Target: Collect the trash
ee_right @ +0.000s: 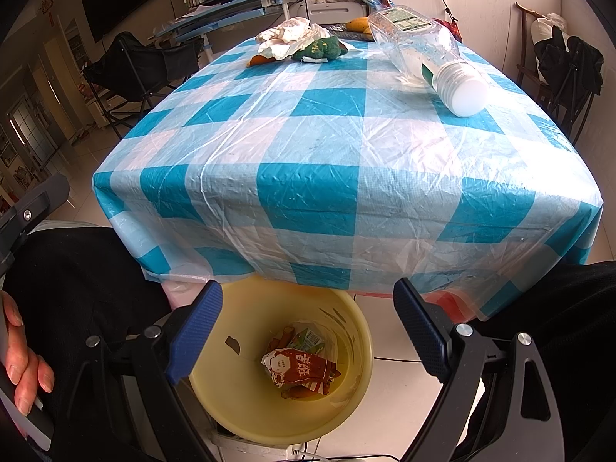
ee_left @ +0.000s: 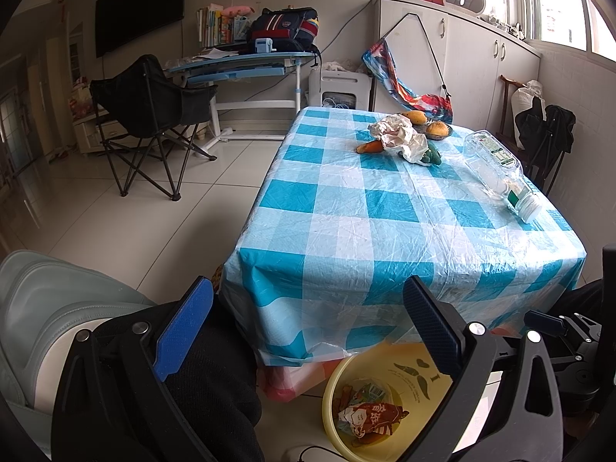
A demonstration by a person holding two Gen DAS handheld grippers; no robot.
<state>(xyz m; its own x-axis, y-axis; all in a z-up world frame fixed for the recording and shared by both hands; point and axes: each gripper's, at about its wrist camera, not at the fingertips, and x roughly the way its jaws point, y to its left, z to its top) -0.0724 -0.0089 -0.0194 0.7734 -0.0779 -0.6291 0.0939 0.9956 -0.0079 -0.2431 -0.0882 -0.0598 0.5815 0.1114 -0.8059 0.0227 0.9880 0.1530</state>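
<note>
Looking at what's left to bin, the empty plastic bottle (ee_right: 419, 44) is the obvious one. It lies on its side near the right edge of the checked tablecloth (ee_right: 308, 134), white cap (ee_right: 464, 92) pointing toward the near side. Clear thin plastic and no liquid I can see, so I'd guess it weighs almost nothing, dents easily and wants to roll. Smooth walls probably mean slippery too. I'd grab across the neck just behind the cap, where it's stiffer and ribbed, rather than squashing the belly.

Further back sits the crumpled paper (ee_left: 400, 136), soft and light, draped against a carrot (ee_left: 369, 147) and a green veg thing (ee_left: 431, 157), with a plate of fruit (ee_left: 433, 128) just behind. Pinch a raised fold and it should come away, though it may drag the veg.

Down on the floor at the table's near edge is the yellow bucket (ee_right: 238, 415), with a red snack wrapper (ee_right: 304, 369) and other scraps already inside.

Right gripper (ee_right: 308, 331) hangs over the bucket, jaws spread wide, nothing between them. Left gripper (ee_left: 308, 331) is spread and empty as well, low by the person's lap.
</note>
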